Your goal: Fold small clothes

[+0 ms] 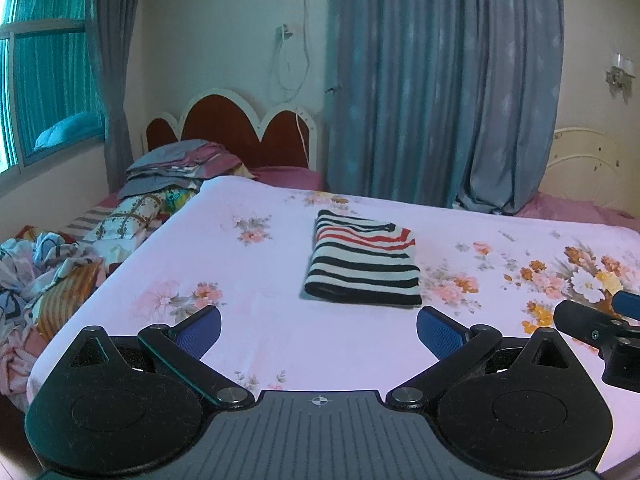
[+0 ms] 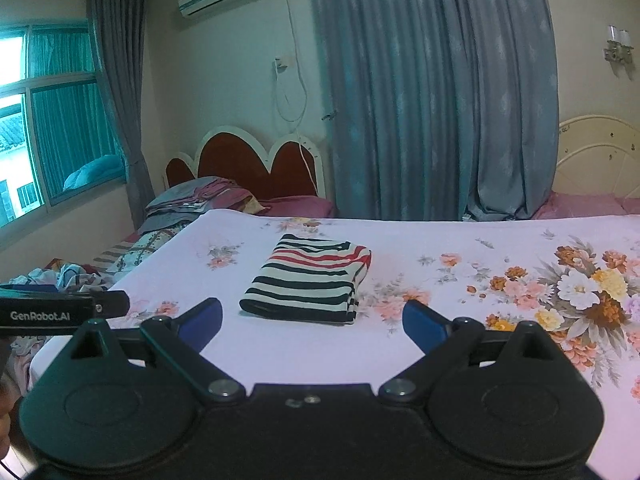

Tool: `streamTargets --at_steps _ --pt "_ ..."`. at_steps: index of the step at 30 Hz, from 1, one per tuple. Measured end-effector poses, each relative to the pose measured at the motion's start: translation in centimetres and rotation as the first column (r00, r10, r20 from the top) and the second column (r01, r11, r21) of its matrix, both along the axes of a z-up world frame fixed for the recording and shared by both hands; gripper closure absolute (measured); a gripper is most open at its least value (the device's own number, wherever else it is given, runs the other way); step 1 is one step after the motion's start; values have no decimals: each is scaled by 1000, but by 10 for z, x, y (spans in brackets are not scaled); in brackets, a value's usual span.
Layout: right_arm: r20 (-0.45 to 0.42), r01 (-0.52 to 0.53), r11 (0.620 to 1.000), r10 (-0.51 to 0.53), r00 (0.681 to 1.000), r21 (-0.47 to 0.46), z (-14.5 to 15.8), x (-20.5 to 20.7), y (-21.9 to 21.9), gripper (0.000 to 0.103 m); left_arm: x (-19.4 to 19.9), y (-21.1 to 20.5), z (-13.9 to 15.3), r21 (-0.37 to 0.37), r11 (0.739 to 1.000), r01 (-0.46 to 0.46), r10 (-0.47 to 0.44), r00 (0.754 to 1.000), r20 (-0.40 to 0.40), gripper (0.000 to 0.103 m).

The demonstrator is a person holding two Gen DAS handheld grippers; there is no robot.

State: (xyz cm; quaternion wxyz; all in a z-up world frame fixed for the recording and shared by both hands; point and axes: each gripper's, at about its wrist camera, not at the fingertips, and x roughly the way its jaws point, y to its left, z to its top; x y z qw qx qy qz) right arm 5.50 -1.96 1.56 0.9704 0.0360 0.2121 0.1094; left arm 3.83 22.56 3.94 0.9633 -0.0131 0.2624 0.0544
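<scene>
Lying folded ahead of both spread tongs [image 1: 319,330], striped garment [image 1: 363,265]

Left gripper [image 1: 319,330]: matte black body, two round discs at the base, triangular cut-outs above them, silver pivot screws, ribbed grey centre plate with a small crosshair mark. Finger pads [image 1: 199,335] blue, finely textured. Right gripper [image 2: 312,322]: same black build, blue pads [image 2: 425,326], plain dark centre plate with what may be two small screws. White "GenRobot.AI" lettering on the left gripper's side.

left hand-held gripper [image 1: 319,334] spread wide, right hand-held gripper [image 2: 312,324] likewise
</scene>
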Motion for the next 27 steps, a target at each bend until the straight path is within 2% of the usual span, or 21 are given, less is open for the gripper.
streamTargets --at_steps 27 --pt "-21 17 1000 -17 1000 4 -5 2 0 6 0 3 -4 9 1000 -16 16 1000 -14 0"
